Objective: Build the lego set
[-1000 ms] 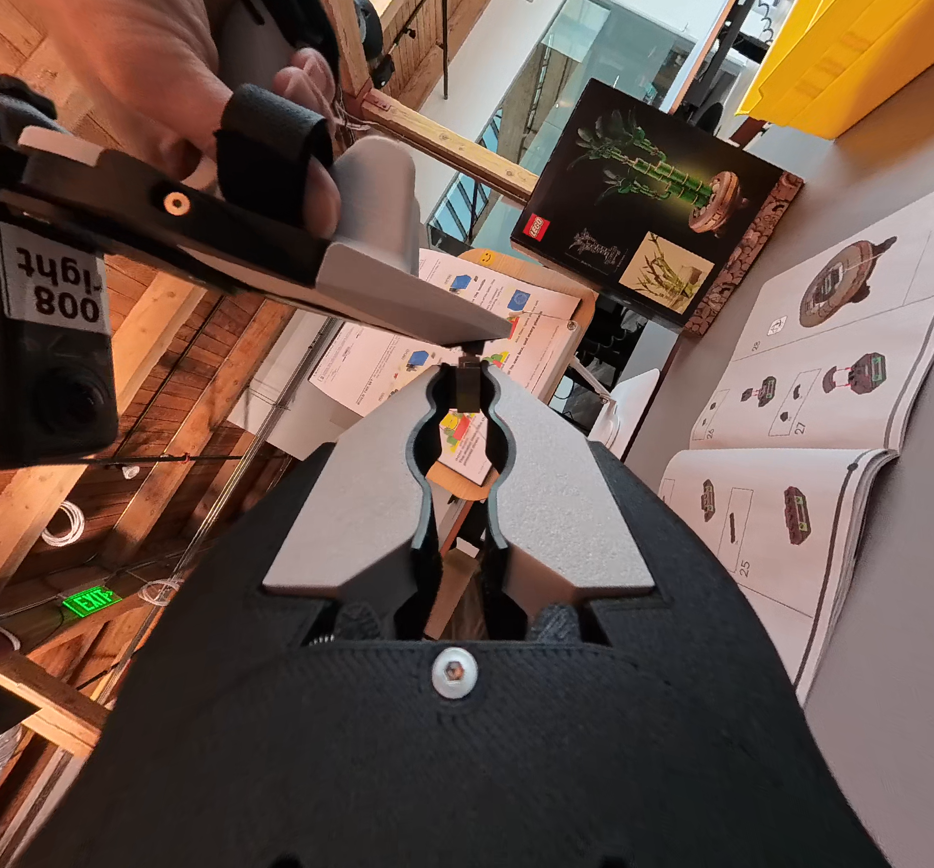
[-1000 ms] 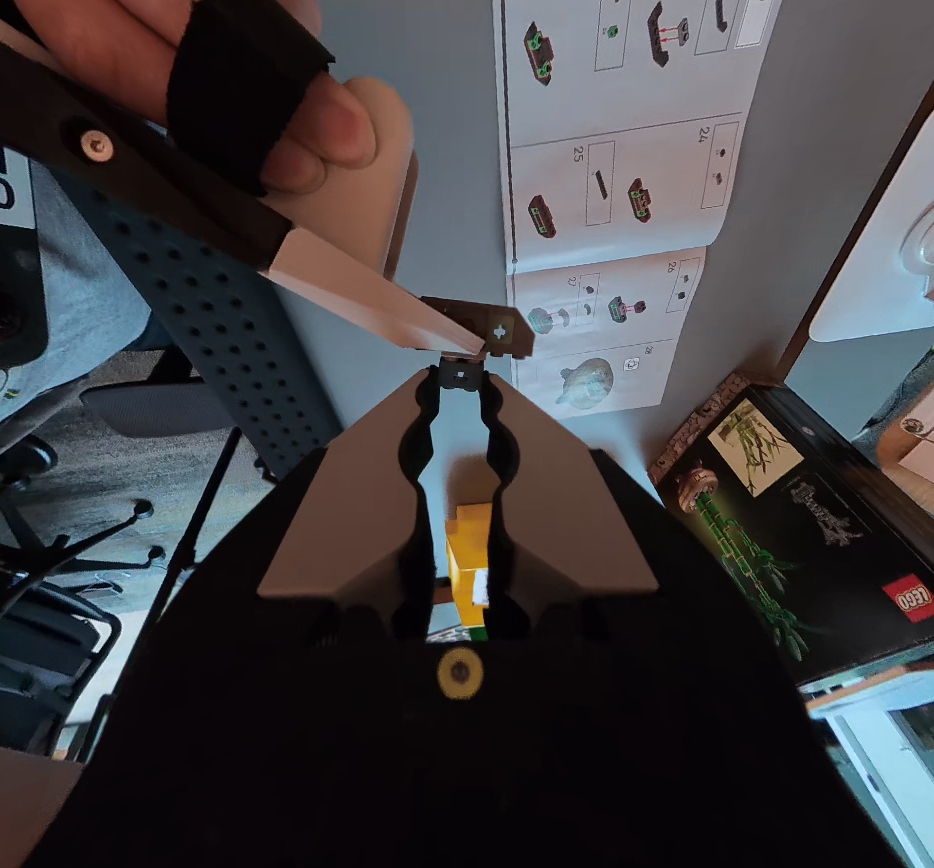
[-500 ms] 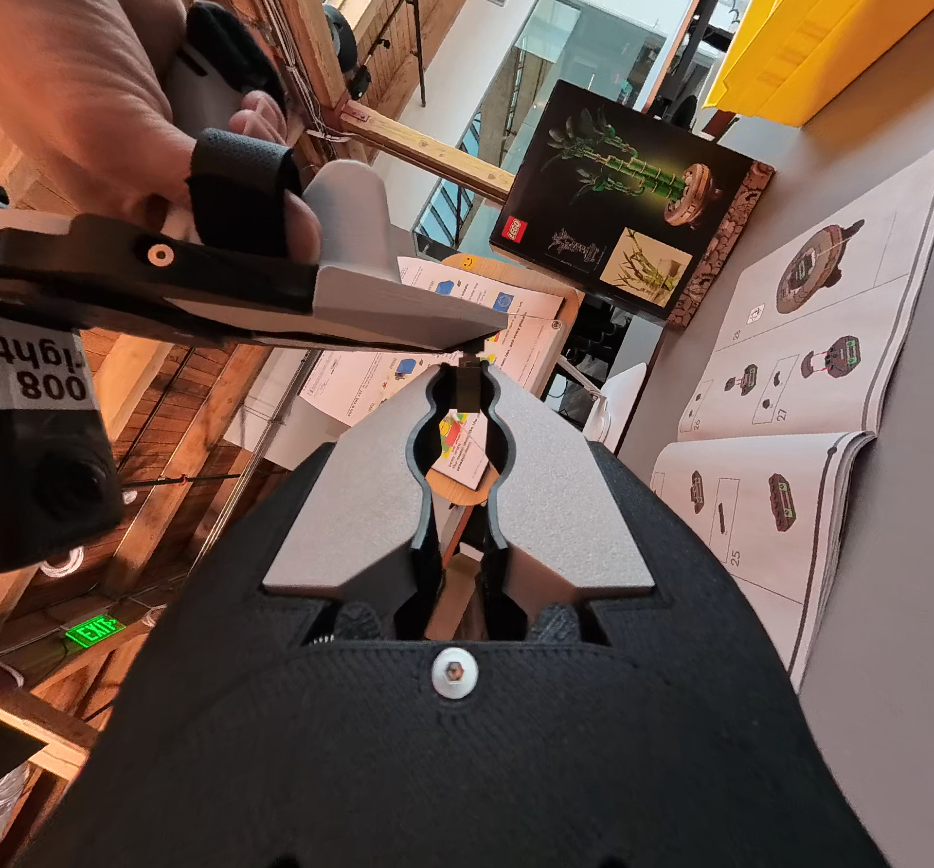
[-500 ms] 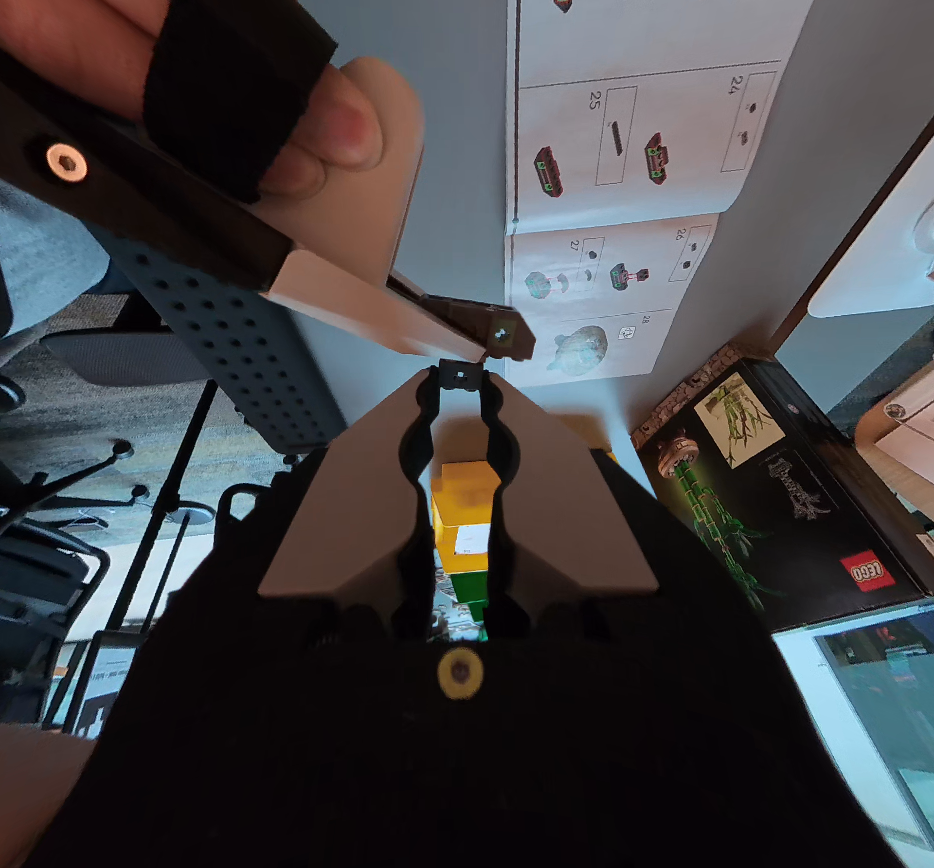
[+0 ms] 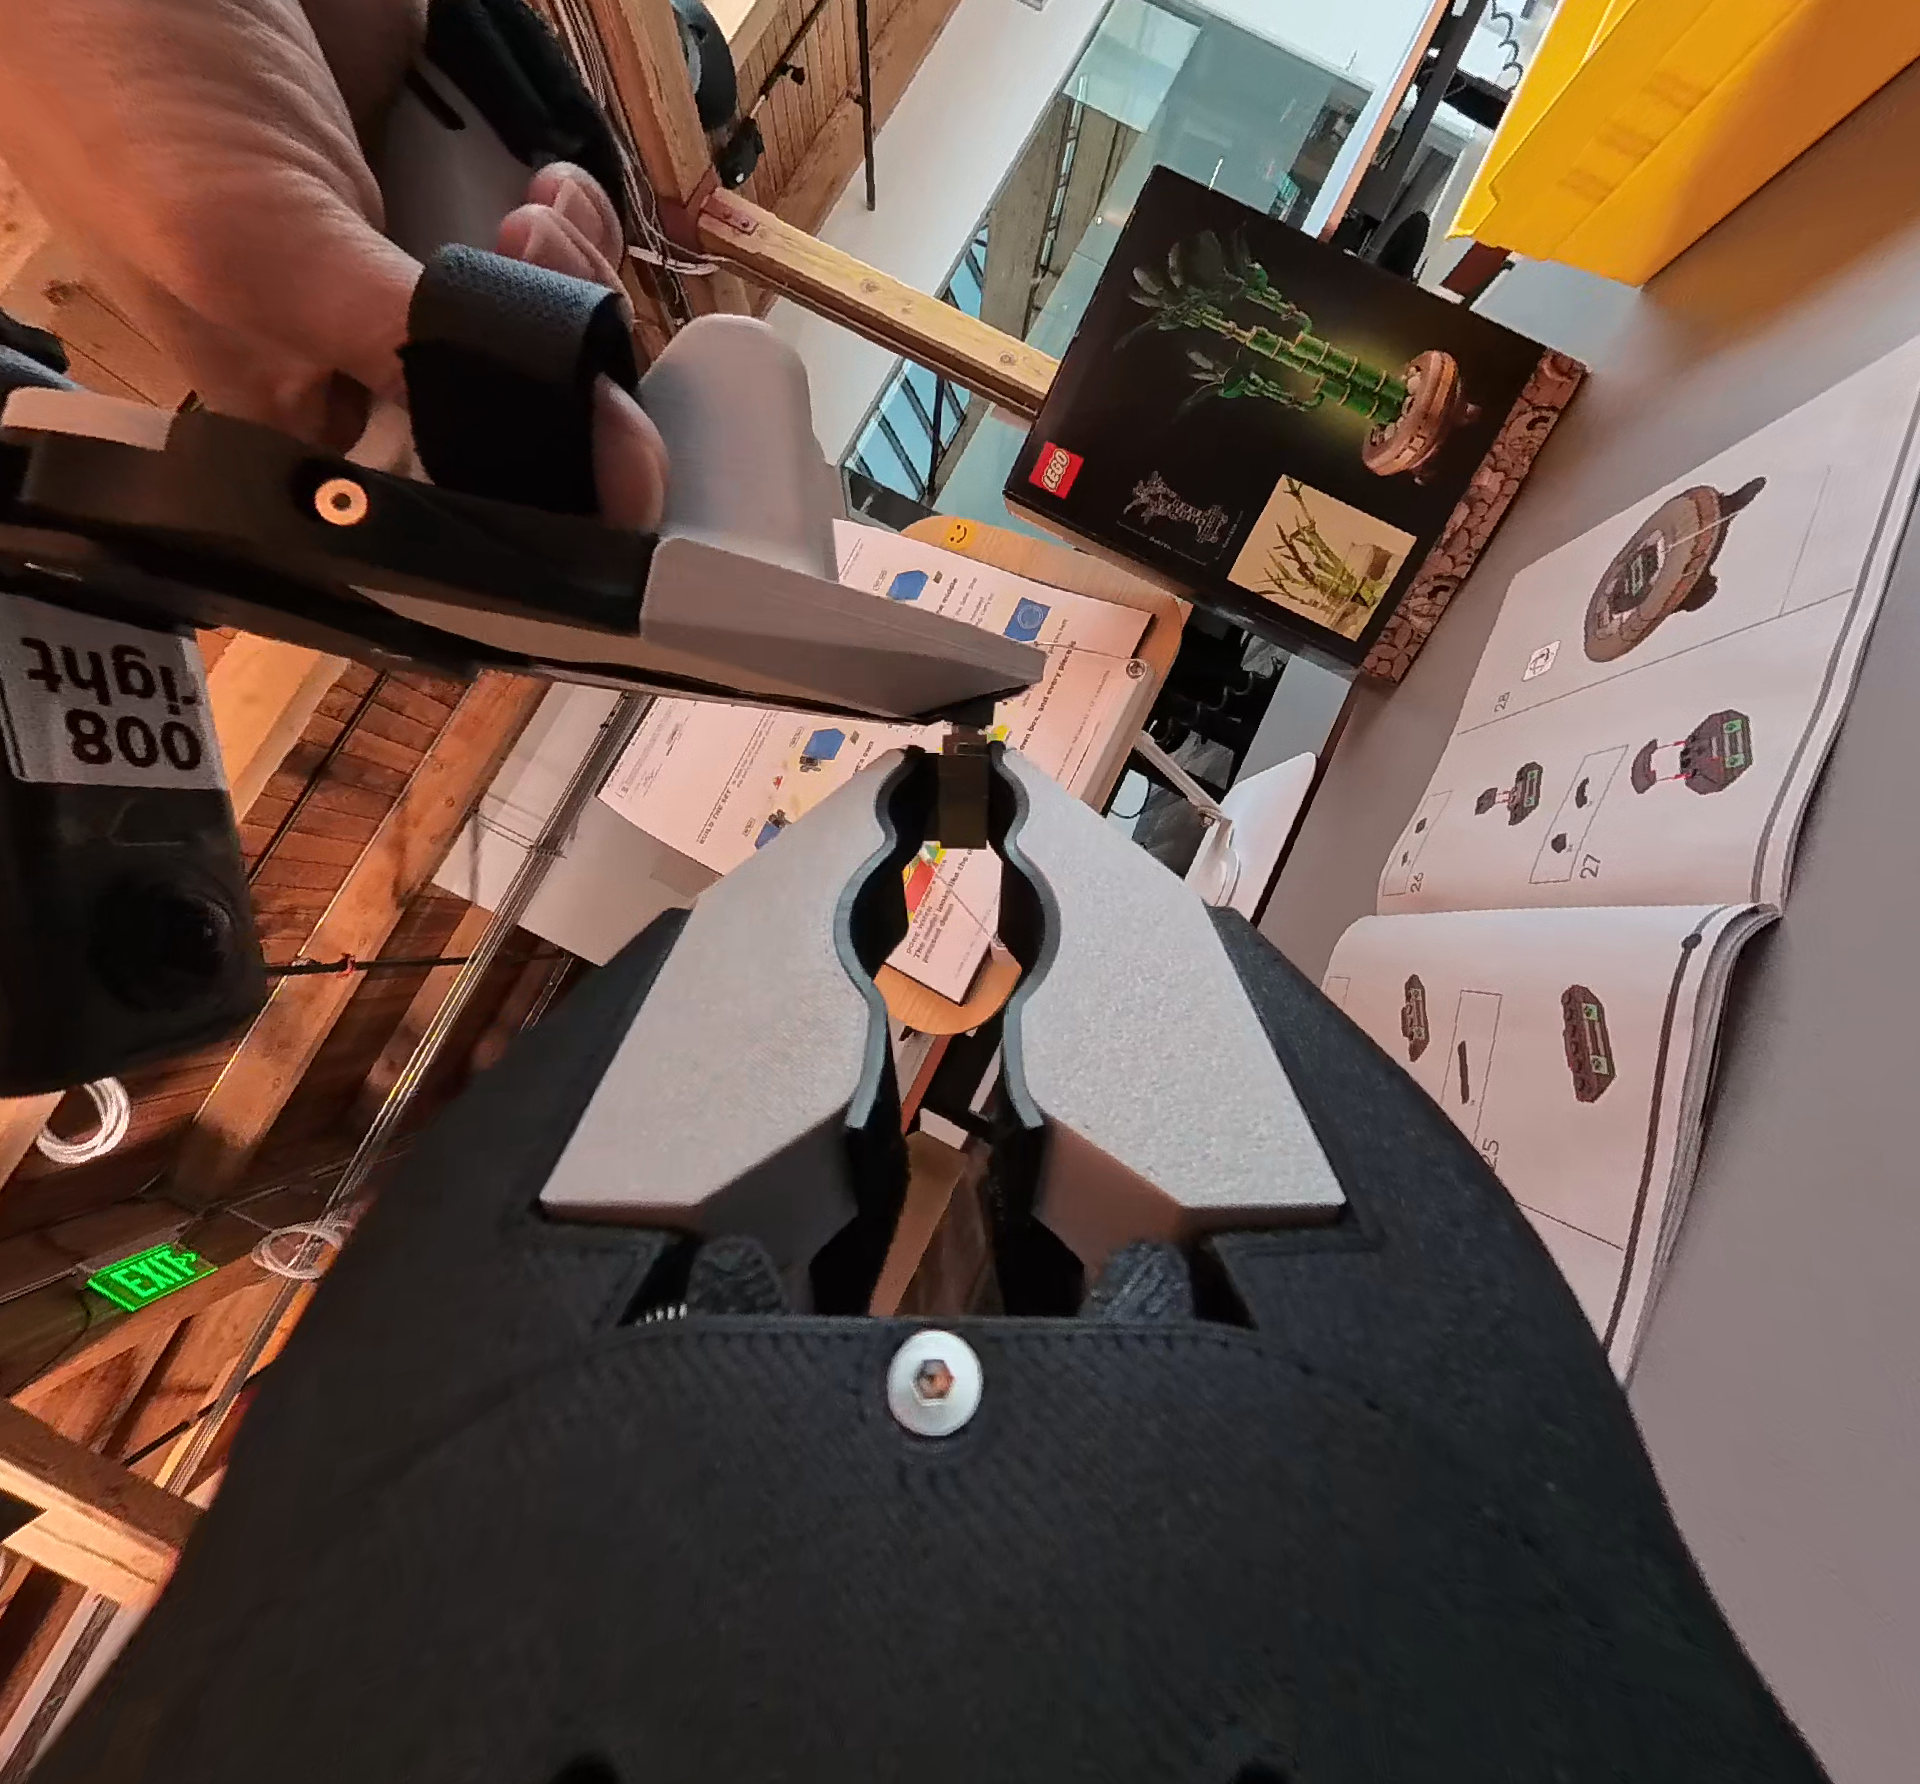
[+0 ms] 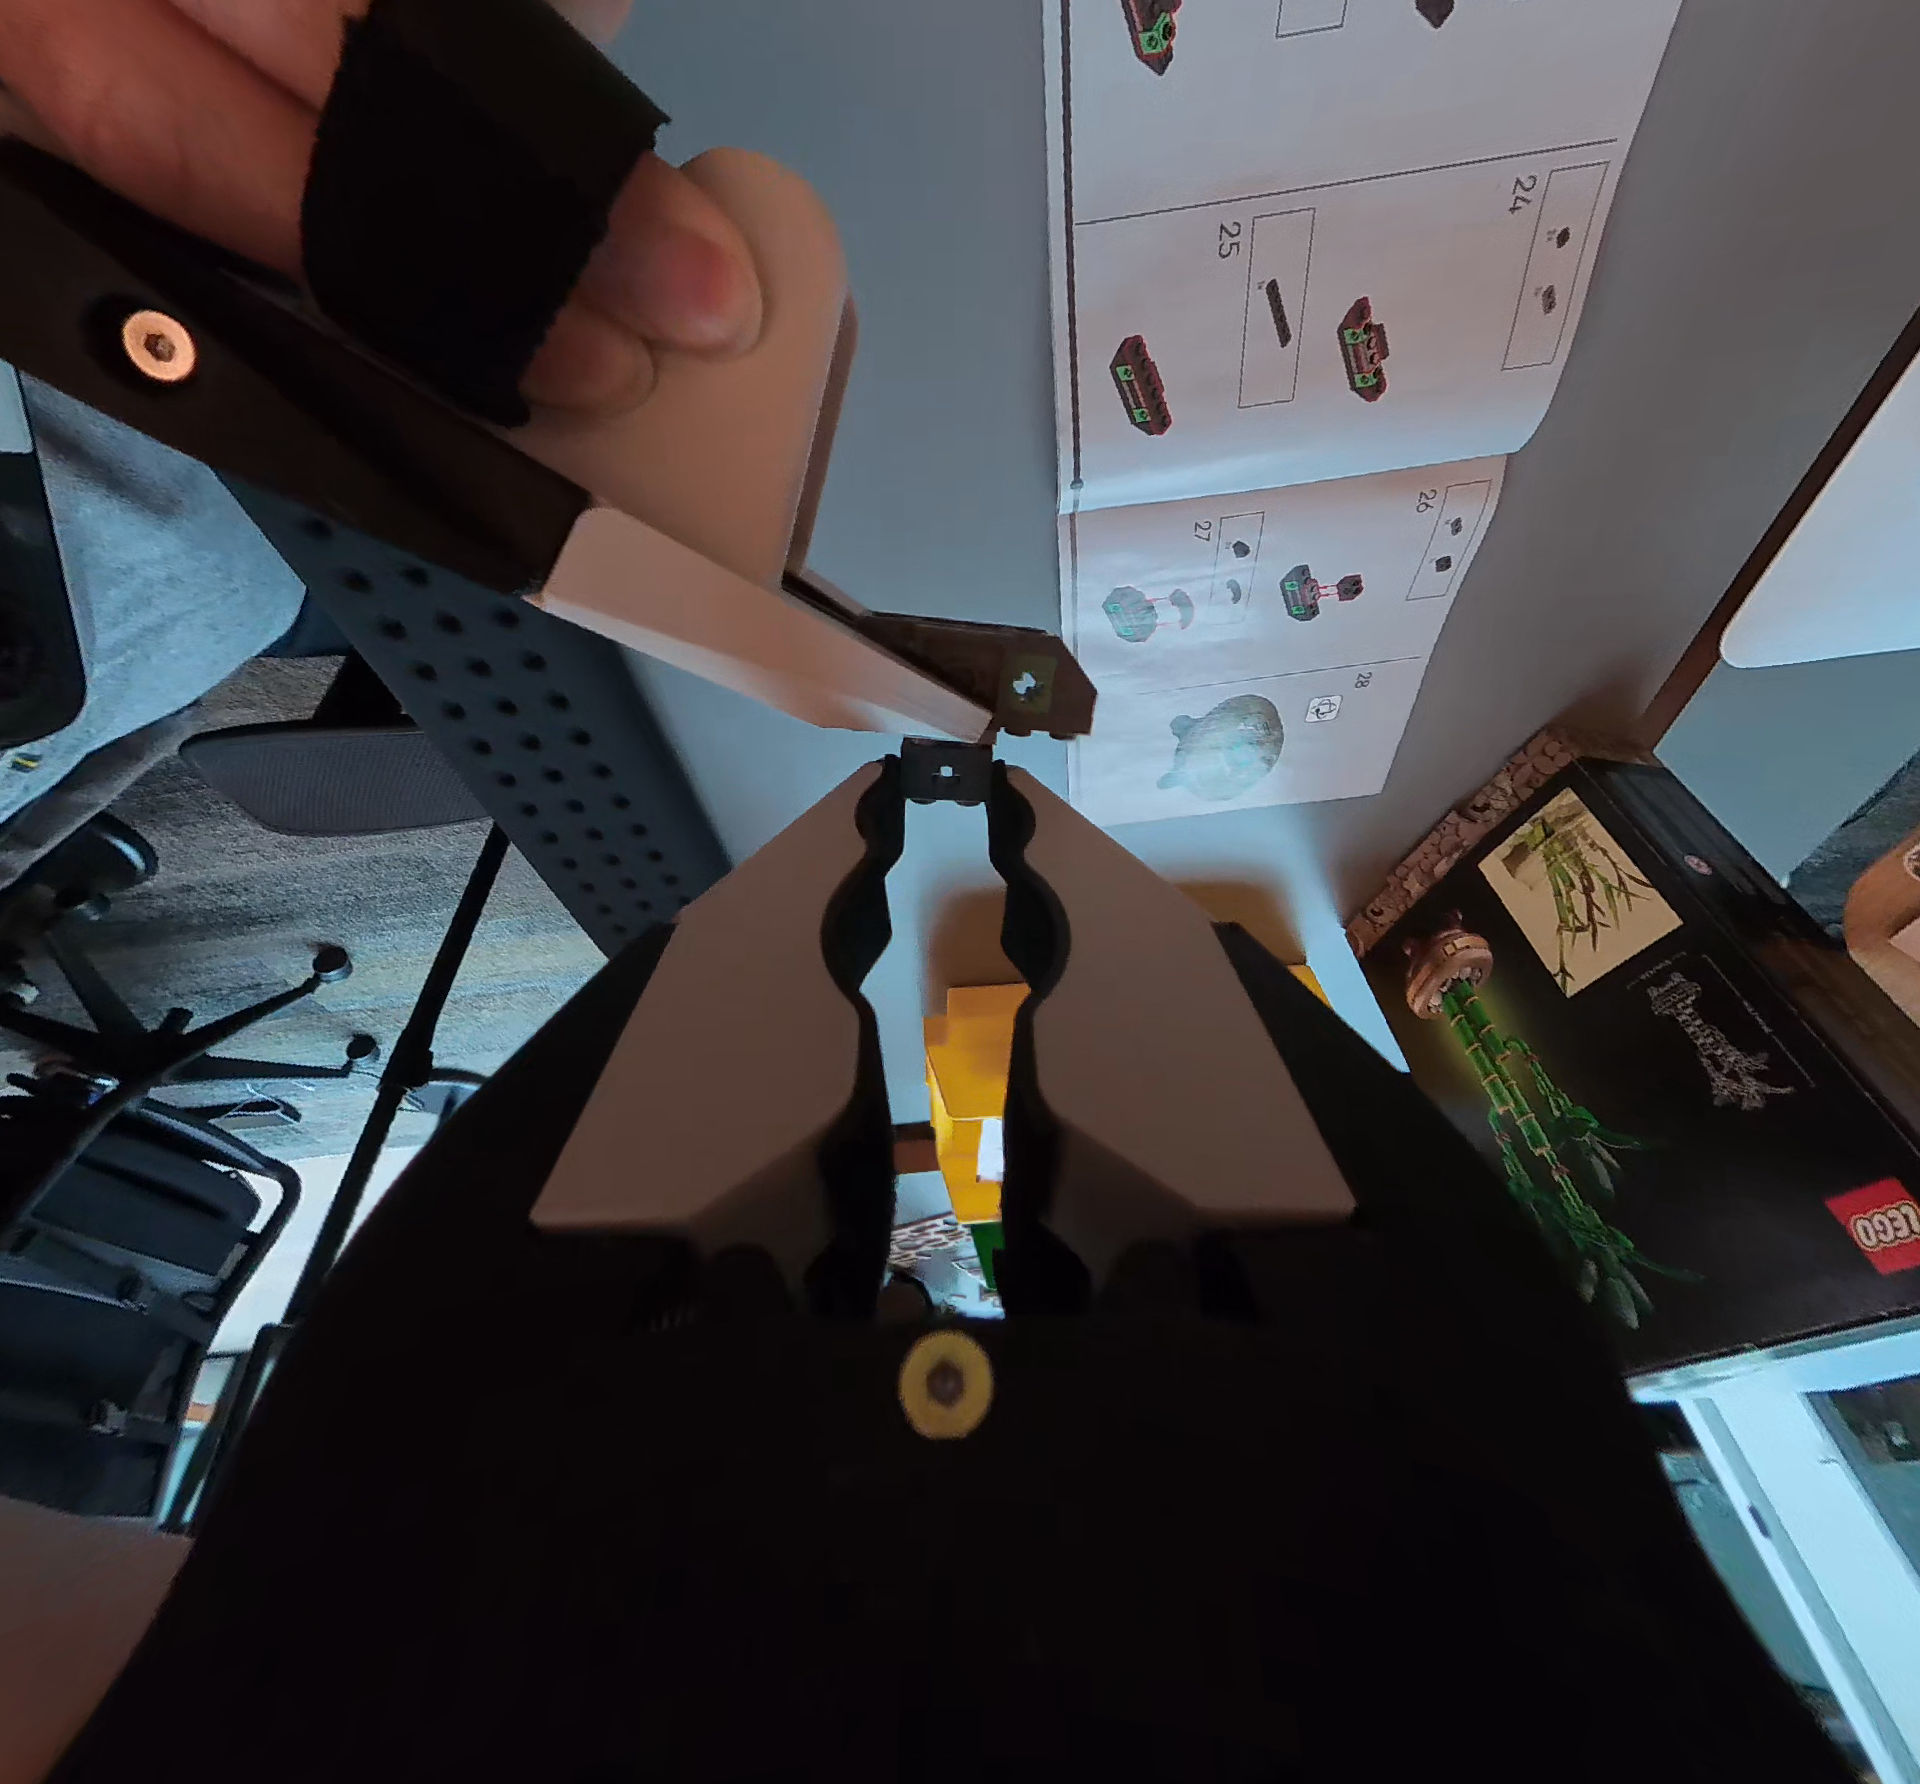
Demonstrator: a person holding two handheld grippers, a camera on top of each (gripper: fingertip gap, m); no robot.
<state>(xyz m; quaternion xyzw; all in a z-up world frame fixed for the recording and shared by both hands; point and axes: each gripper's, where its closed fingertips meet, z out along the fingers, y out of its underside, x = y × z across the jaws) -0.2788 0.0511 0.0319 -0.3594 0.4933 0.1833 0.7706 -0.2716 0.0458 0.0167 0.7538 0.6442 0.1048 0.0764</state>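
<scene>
Two hand-held grippers are meeting tip to tip in mid-air above a grey table (image 6: pixel 935 124). The left gripper (image 5: pixel 961 778) is pinching a brown piece (image 5: pixel 962 804) between its closed fingertips; in the right wrist view that same part shows as a dark brown wedge-shaped piece (image 6: pixel 1023 685) with a small hole on its face. The right gripper (image 6: pixel 943 778) is clamping a small black piece (image 6: pixel 943 776) at its very tips, just below the wedge and almost touching it.

An open instruction booklet (image 5: pixel 1621 778) is lying on the table, with the dark set box (image 5: pixel 1278 425) standing beyond it and a yellow bin (image 5: pixel 1704 61) farther off.

The likely risk: both parts are being held only by thin edges, so pressing them together slightly off line could be twisting one out of its grip and dropping it. The contact point is partly hidden by the grey finger, making any misalignment hard to judge, and squeezing harder might be popping the tiny black piece free
</scene>
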